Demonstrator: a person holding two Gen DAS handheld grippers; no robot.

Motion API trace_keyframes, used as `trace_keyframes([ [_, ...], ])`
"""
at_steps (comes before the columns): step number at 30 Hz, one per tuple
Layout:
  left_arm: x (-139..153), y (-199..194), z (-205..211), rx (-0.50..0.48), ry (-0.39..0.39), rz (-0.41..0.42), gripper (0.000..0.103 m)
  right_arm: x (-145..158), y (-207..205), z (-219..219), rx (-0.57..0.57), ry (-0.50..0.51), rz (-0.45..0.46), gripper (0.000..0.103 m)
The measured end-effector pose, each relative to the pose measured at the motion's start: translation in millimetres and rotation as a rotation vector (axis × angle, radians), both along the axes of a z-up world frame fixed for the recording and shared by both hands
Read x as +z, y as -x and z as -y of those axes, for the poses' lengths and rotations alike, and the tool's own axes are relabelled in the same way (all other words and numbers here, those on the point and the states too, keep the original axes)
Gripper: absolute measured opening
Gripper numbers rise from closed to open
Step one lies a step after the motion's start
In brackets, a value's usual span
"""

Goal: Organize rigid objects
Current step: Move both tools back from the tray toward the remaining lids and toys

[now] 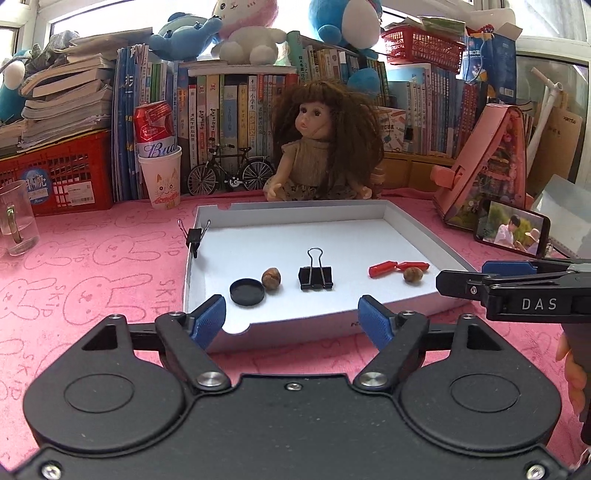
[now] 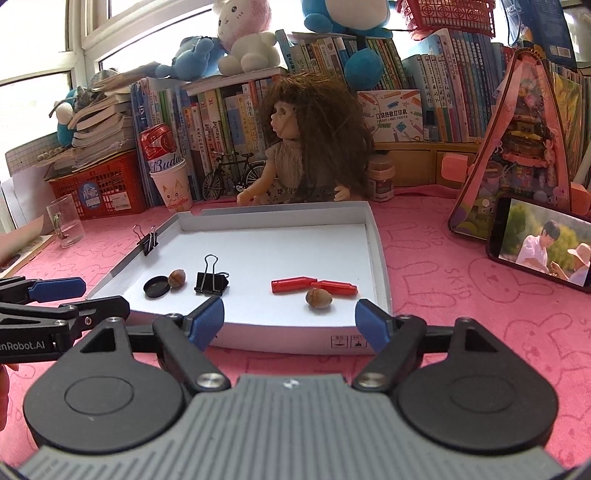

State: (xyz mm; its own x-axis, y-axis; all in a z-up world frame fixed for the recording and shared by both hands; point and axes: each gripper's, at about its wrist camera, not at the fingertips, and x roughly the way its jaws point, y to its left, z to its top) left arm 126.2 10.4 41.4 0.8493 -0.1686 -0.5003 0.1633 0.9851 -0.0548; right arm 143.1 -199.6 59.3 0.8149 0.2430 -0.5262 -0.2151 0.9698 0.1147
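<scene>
Left hand-held gripper [image 1: 291,317] agape, red pieces [image 1: 398,268] lying crosswise in tray [image 1: 406,227]

Light: we see bright daylight from the windows [image 1: 92,22] behind the shelves, blown out to white.
Shadows: soft and short under the binder clip [image 2: 210,282] on the white tray [image 1: 406,229].
Glare: we note a lit phone screen [image 2: 543,245].
Distortion: strong fisheye bending at the edges, corners dark.
Focus: we find the centre sharp, the rims softer.
</scene>
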Motion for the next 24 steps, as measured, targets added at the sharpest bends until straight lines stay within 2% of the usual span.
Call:
trace_keyframes([
  [10,-8,49,-12,-0.018,0.007,-0.001,0.079,-7,42,3,0.03,0.04,0.022,0.09],
  [24,-27,97,-14,-0.058,0.016,-0.032,0.079,-18,91,2,0.06,0.078,0.061,0.096],
])
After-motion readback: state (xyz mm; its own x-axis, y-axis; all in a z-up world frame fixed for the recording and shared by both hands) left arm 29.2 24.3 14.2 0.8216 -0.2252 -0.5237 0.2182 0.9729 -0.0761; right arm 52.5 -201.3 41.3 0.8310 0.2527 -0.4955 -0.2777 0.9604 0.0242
